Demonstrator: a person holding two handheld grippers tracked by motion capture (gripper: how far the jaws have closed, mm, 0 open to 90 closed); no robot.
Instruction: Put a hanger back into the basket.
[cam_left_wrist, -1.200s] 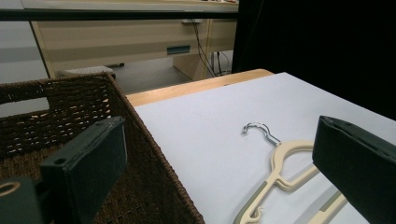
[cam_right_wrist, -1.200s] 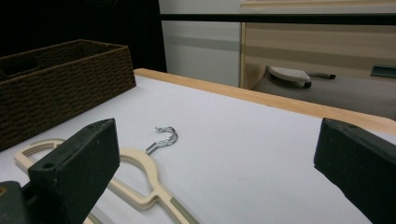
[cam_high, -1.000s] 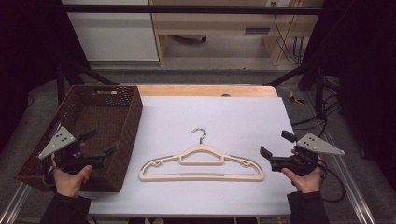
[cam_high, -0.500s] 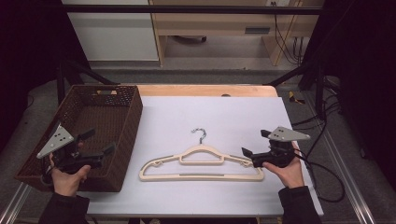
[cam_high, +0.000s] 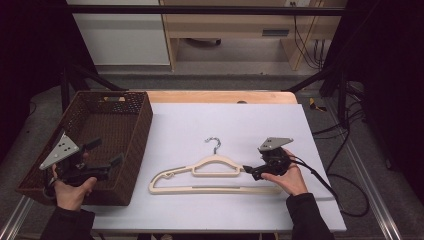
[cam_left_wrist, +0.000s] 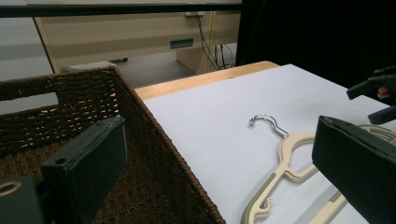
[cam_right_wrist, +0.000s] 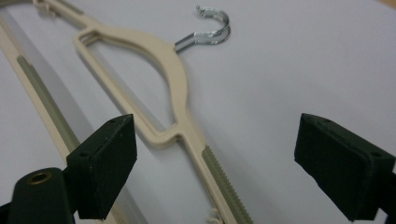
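A cream plastic hanger (cam_high: 215, 172) with a metal hook (cam_high: 214, 143) lies flat on the white table top (cam_high: 240, 120). My right gripper (cam_high: 250, 172) is low at the hanger's right arm. In the right gripper view its jaws (cam_right_wrist: 224, 163) stand apart on either side of that arm of the hanger (cam_right_wrist: 173, 79); they have just been closing, and the pads do not touch it. My left gripper (cam_high: 106, 152) hovers open over the near right part of the brown wicker basket (cam_high: 145, 130), with nothing between its pads (cam_left_wrist: 84, 172).
The basket (cam_left_wrist: 154, 126) stands along the table's left side, its right wall close to the hanger's left end (cam_left_wrist: 261, 207). A wooden strip (cam_high: 220, 96) edges the far side. The right gripper's cable (cam_high: 325, 182) trails off to the right.
My right gripper has moved left and down from the table's right side to the hanger's right arm. The left gripper and the hanger have stayed put.
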